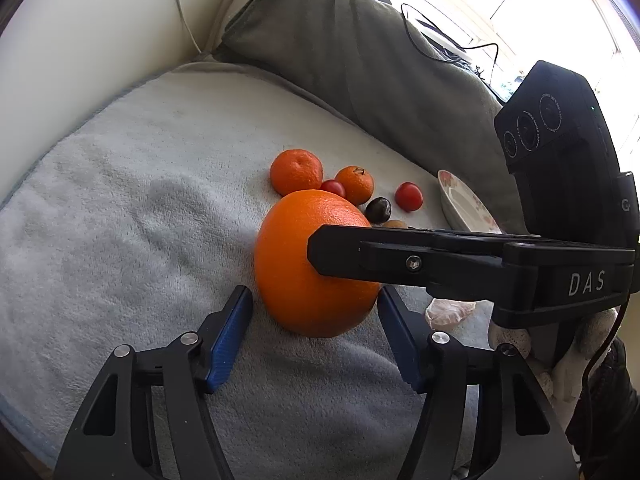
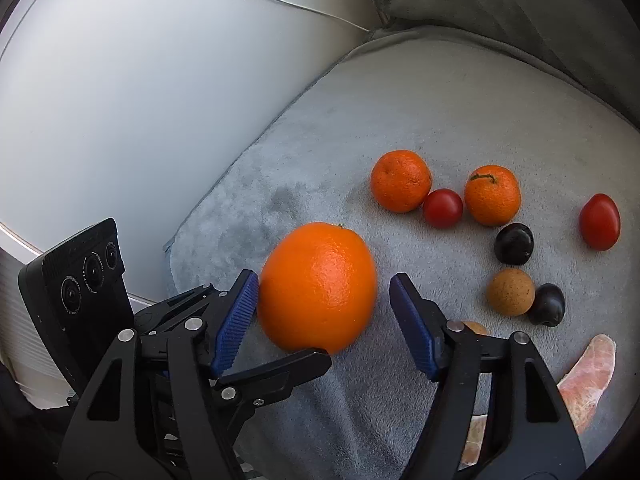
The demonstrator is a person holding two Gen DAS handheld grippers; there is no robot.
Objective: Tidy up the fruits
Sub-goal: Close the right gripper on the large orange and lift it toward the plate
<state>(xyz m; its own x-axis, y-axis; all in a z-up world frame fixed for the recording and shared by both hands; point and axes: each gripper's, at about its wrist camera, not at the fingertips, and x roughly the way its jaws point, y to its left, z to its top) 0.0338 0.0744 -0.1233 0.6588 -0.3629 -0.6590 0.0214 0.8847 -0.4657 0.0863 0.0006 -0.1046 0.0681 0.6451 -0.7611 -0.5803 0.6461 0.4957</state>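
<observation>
Left gripper (image 1: 316, 312) wide open, blue pads flanking the orange (image 1: 308, 264), not clamped. Right gripper (image 2: 322, 312) also spread; its left pad touches the orange (image 2: 318, 286), right pad apart. Orange rests on the grey towel (image 2: 440, 100). Right view, 1–3 o'clock beyond: two mandarins (image 2: 401, 181), cherry tomatoes (image 2: 443, 208), dark plums (image 2: 513, 243), brown ball (image 2: 511, 291). Plate (image 1: 460, 204) at left view's 3 o'clock.

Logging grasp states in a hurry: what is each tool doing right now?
Left tool: open, its fingers either side of the big orange, not gripping it.
Right tool: open, the same orange between its fingers, not clamped.
</observation>
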